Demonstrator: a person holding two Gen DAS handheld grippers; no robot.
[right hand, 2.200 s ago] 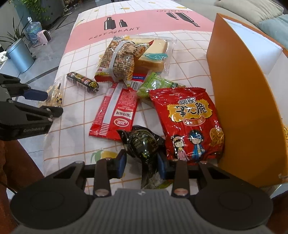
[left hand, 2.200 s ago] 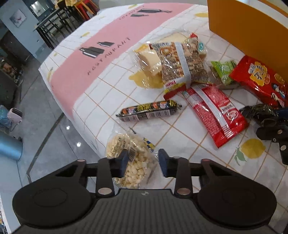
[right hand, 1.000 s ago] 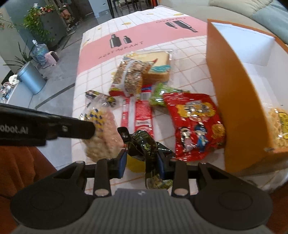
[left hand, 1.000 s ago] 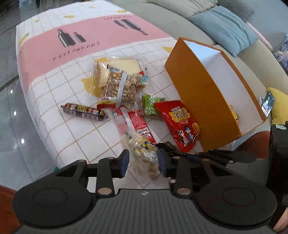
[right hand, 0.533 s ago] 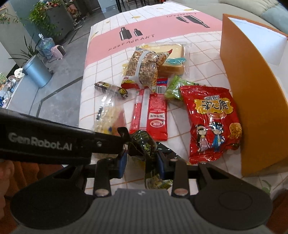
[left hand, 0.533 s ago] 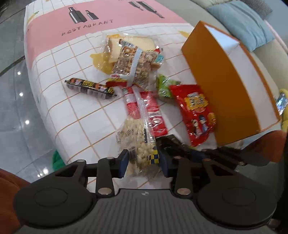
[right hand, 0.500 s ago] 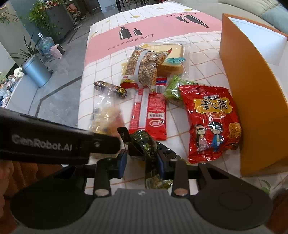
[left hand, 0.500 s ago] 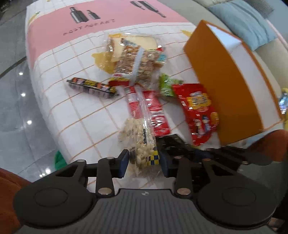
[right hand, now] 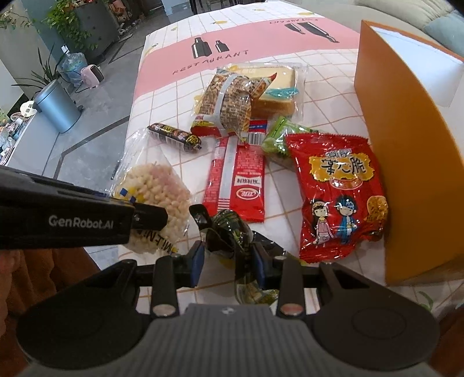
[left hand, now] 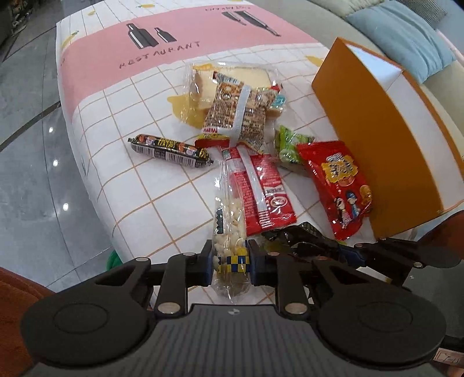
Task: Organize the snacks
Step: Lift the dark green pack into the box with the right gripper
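Left gripper (left hand: pixel 229 258) just narrowed, clamped on clear puffed-snack bag (left hand: pixel 230 229), lifted over tablecloth (left hand: pixel 150 179) edge at 6 o'clock. Right gripper (right hand: pixel 229 259) clamped on dark crinkled packet (right hand: pixel 232 232). Red cartoon bag (right hand: pixel 339 194) against orange box (right hand: pixel 406 162) at 3 o'clock; sausage stick (left hand: pixel 171 150) toward 10 o'clock.

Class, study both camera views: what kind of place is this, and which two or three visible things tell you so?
Probably a lounge or cafe-style indoor space, though a home living room is possible. Clues: a sofa with cushions behind the table, a tablecloth printed RESTAURANT, and potted plants beside a metal bin on a polished floor.
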